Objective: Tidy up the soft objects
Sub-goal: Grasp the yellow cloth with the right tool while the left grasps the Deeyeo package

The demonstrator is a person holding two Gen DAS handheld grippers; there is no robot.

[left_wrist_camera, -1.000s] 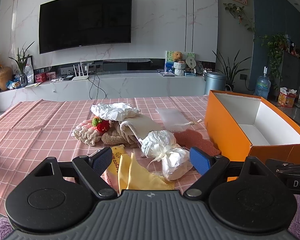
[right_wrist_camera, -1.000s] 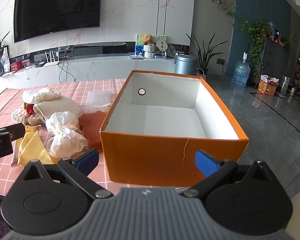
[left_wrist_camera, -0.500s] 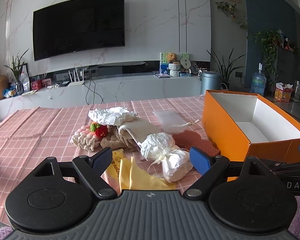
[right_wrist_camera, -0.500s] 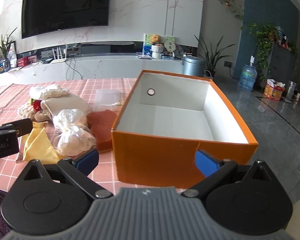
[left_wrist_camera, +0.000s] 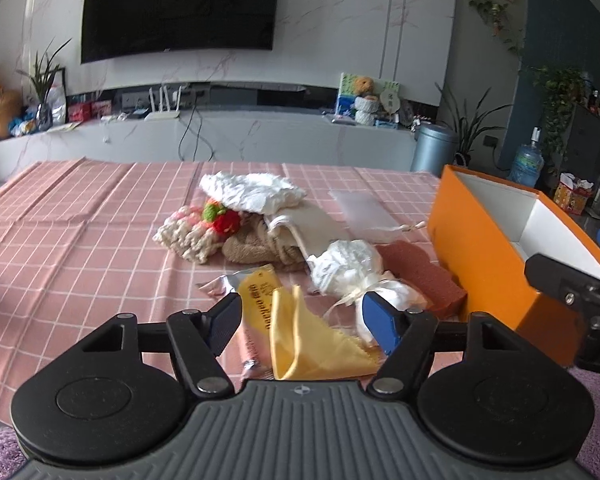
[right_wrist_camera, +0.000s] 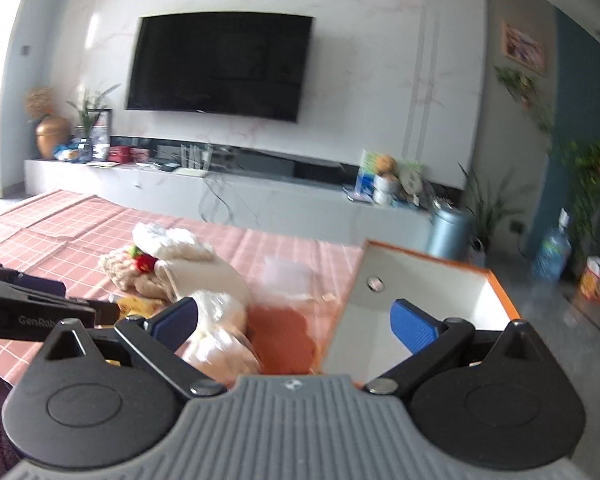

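— two grippers; how do they stand?
— left gripper (left_wrist_camera: 300,320) has just been closing, yellow cloth (left_wrist_camera: 316,344) between its pads, not pinched. right gripper (right_wrist_camera: 294,322) spread, empty.
— soft things?
— heaped mid-tabletop (left_wrist_camera: 80,240), beside the orange box (left_wrist_camera: 484,248).

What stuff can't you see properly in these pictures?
- Orange box floor: left wrist view, hidden by its own wall; right wrist view, by the right gripper.
- Yellow cloth: near end behind the left gripper body.
- Packet print: too small.
- Right wrist view: blurred.
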